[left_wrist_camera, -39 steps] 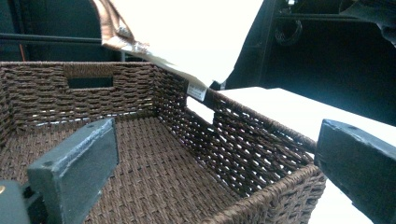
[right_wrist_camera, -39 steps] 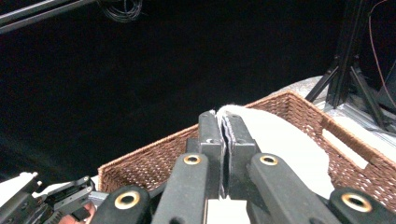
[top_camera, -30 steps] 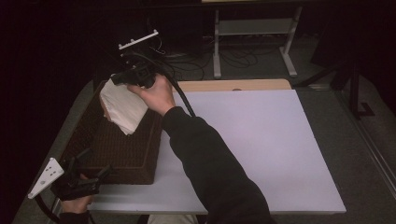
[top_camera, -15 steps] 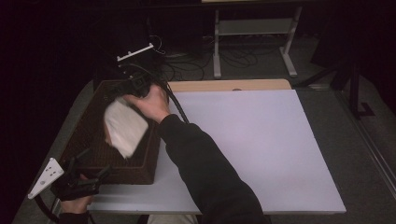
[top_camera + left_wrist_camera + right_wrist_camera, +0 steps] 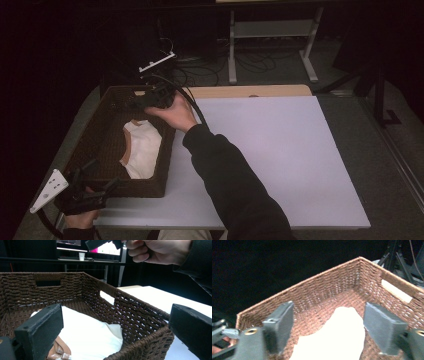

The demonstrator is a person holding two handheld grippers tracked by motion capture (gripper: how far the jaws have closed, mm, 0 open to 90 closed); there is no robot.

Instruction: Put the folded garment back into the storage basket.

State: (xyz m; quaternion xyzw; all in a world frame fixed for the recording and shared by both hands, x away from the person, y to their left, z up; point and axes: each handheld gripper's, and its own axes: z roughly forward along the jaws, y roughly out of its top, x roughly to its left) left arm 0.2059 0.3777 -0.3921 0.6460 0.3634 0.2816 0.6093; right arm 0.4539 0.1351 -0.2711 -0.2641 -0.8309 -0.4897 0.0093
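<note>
right gripper point(image 5: 131, 106) is hovering over the far rim of the basket point(image 5: 90, 150), at about 11 o'clock on the table point(image 5: 280, 165); its jaws have just been opening and are now standing wide with nothing between them, the right gripper view looking straight down through the gap at the white folded garment point(image 5: 337, 337) below. a second ago the garment was dangling from this gripper above the basket, half a second ago it was lower over the opening, now it is lying flat on the basket floor point(image 5: 142, 150), so the drop is reading as done and the hand looks free to pull away. right hand point(image 5: 172, 112) and dark sleeve are reaching in from 6 o'clock across the tabletop. left gripper point(image 5: 107, 190) is sitting at 7 o'clock by the near basket corner, jaws spread wide, gripping nothing; in its own view the near rim point(image 5: 140, 345) is lying between them. garment is soft white cloth, loosely folded, with a tan-brown patch at one edge point(image 5: 58, 352). basket is dark brown woven wicker, rectangular, stiff ribbed walls with slot handles point(image 5: 47, 283). table surface is smooth, matte, pale, with a light wooden strip at 12 o'clock point(image 5: 250, 91); floor cables and a metal stand beyond
</note>
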